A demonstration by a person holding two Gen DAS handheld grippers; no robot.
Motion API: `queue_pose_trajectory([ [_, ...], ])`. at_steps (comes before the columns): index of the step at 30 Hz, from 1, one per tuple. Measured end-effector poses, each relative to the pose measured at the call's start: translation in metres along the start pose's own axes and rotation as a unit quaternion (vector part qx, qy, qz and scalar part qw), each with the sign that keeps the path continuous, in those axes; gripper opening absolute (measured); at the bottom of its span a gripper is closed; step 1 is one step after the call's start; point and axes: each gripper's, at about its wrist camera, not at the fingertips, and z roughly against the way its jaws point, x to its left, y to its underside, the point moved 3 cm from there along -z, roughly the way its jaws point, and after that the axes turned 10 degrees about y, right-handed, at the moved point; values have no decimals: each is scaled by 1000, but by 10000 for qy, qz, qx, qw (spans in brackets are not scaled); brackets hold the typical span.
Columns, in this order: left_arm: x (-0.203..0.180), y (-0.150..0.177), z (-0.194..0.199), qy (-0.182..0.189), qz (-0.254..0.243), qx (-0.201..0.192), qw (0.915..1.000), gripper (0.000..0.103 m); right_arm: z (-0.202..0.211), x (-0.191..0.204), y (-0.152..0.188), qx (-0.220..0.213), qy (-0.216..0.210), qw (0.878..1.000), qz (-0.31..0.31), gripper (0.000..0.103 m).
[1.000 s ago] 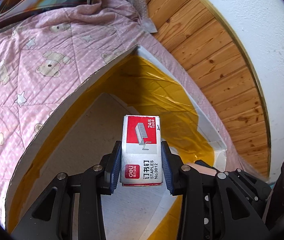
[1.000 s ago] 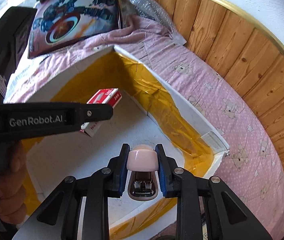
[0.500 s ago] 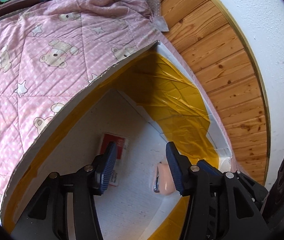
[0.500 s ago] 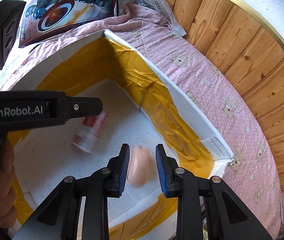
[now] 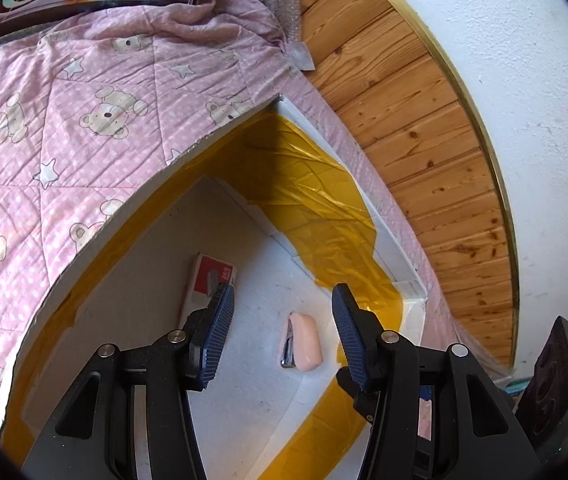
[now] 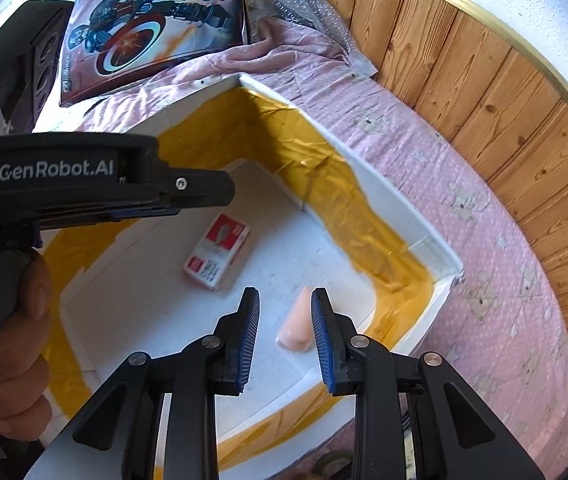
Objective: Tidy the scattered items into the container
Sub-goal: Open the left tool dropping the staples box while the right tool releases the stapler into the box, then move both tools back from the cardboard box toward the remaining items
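I see both grippers spread, empty, above the container: staple box far-left, stapler between right gripper's jaws, below left gripper.

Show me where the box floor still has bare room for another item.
Bare white floor lies in the foam box between the staple box and the near wall, and in the far corner under the yellow tape. Tightest is the right end, where the pink stapler lies below the right tool.
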Motion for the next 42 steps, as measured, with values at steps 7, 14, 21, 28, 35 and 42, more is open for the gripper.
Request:
queue_pose_trajectory([
  [7,-12,17,10,-138,-353,-14,9993,54,27,10,18,-155,-127,9998,-20,29],
  [14,-21,26,25,-392,-829,-258,9955,54,58,12,35,-378,-282,9989,-77,29],
  [21,-33,38,44,-587,-1362,-545,9874,54,87,15,49,-639,-488,9967,-142,29],
  [28,-32,56,61,-572,-1474,-721,9848,54,117,18,68,-914,-693,9925,-418,29],
  [35,-38,90,81,-135,-1639,-1042,9809,54,154,12,102,-1536,-974,9806,-737,30],
  [42,-52,118,87,68,-2099,-1260,9695,54,175,-4,143,-1870,-1246,9687,-1056,30],
])
